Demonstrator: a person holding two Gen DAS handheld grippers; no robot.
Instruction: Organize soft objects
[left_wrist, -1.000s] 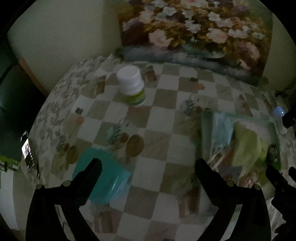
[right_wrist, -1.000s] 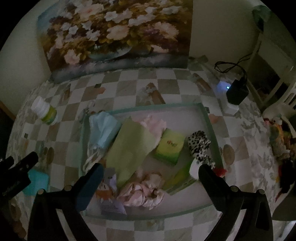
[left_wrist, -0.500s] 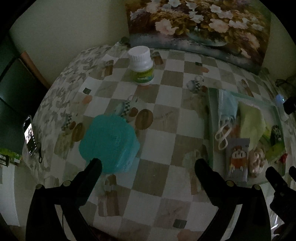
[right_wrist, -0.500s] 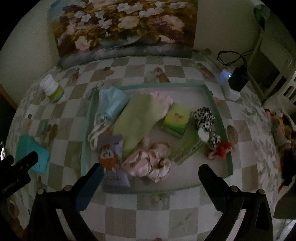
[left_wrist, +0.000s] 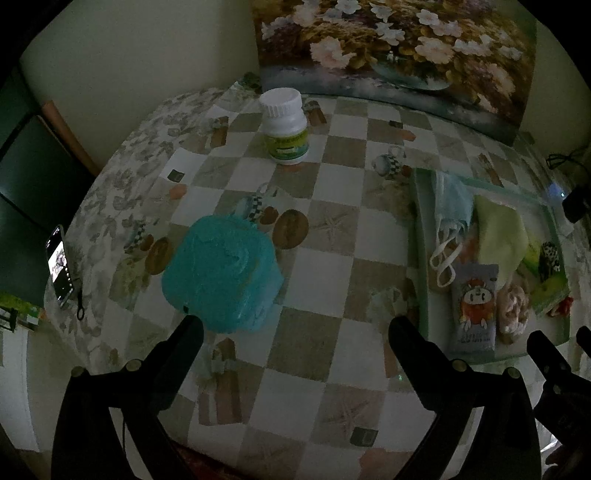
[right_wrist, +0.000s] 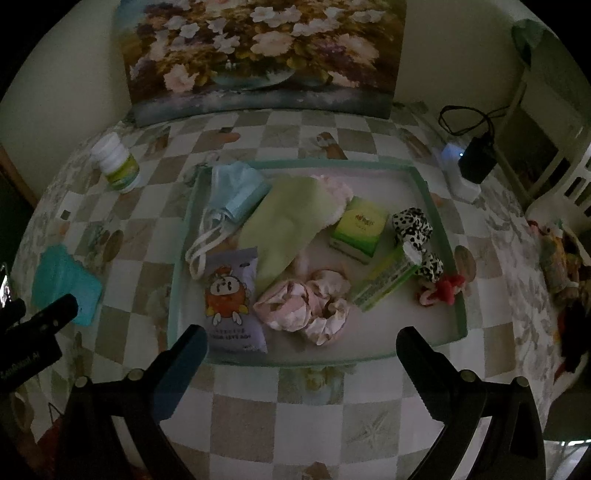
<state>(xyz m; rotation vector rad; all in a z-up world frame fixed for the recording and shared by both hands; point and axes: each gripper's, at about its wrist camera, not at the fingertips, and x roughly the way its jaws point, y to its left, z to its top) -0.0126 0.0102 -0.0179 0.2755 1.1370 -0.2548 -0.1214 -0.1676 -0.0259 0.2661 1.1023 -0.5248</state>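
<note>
Left gripper (left_wrist: 293, 325): fingers spread wide, holding nothing, above the checkered desk (left_wrist: 332, 229) just near of the teal cloth.
Right gripper (right_wrist: 301, 341): fingers spread wide, empty, hovering at the near rim of the tray.
Teal cloth (left_wrist: 221, 271): a crumpled teal lump on the desk, left of the tray and apart from it.
Tray (right_wrist: 424, 184): shallow, green-rimmed, in the middle of the desk.
Tray, left part: blue face mask (right_wrist: 238, 194) with white ear loops; near of it a cartoon-printed packet (right_wrist: 232, 299).
Tray, middle: light green cloth (right_wrist: 286, 225) partly over a pink cloth; pink floral scrunchies (right_wrist: 306, 306) near of it.
Tray, right part: green tissue pack (right_wrist: 360, 229), a long green packet (right_wrist: 384, 282), a black-and-white spotted scrunchie (right_wrist: 412, 225), a red item (right_wrist: 448, 288) at the rim.
White pill bottle (left_wrist: 284, 127): upright, far left on the desk.
Flower painting (right_wrist: 258, 55): leaning against the far wall.
Phone (left_wrist: 59, 267): at the desk's left edge, screen lit.
</note>
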